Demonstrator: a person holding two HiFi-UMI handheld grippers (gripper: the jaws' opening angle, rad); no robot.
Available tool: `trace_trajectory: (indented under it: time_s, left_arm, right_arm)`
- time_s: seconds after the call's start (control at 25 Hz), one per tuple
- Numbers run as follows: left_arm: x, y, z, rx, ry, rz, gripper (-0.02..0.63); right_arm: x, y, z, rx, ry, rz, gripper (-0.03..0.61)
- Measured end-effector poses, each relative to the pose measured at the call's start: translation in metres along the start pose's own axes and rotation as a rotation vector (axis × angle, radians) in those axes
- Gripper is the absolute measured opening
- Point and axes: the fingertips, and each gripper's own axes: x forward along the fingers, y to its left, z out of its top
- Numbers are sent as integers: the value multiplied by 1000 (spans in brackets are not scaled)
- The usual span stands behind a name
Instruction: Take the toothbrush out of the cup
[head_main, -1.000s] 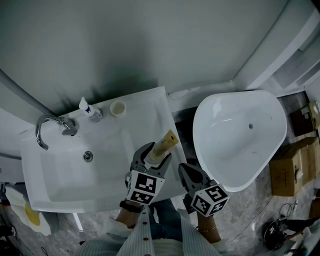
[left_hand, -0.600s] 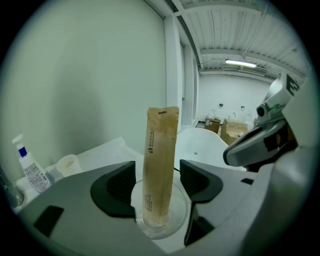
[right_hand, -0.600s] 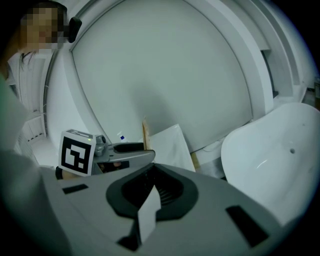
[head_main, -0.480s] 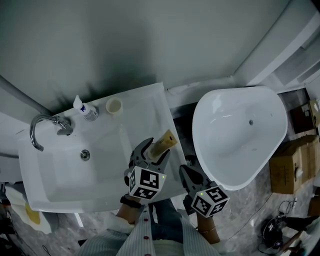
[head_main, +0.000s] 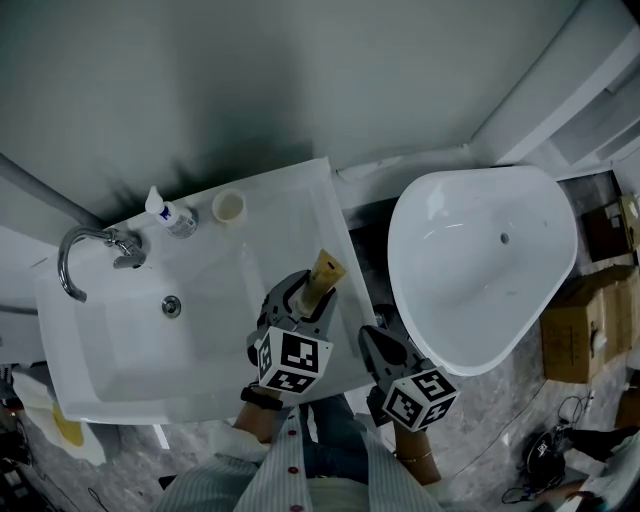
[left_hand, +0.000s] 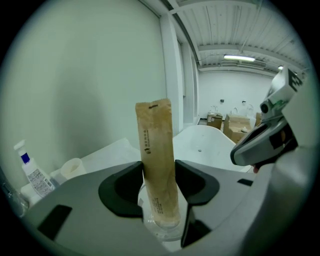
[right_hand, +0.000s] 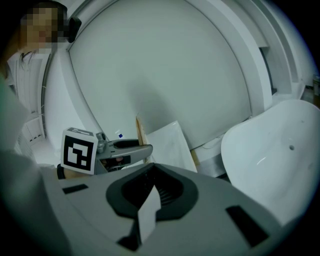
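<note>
As the left tongs (head_main: 303, 302) have just been closing onto the wrapped toothbrush (left_hand: 155, 145) standing in the cup (left_hand: 165, 234), a slanted pull could topple the cup. The right tongs (head_main: 383, 345) beside the cup are closed and empty.

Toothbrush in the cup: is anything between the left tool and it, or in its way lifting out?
Nothing visible. On the left tool the jaws have just been closing and press both sides of the wrapped toothbrush above the clear cup. The space above it is open; the right tool sits off to the side.
</note>
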Motion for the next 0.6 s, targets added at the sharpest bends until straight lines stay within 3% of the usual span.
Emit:
trace_trajectory:
  time_s: [0.6]
  left_arm:
    - [-8,4,-5,-5,5,-13,67]
  right_arm:
    - [2,8,-1,-8,3,-4,12]
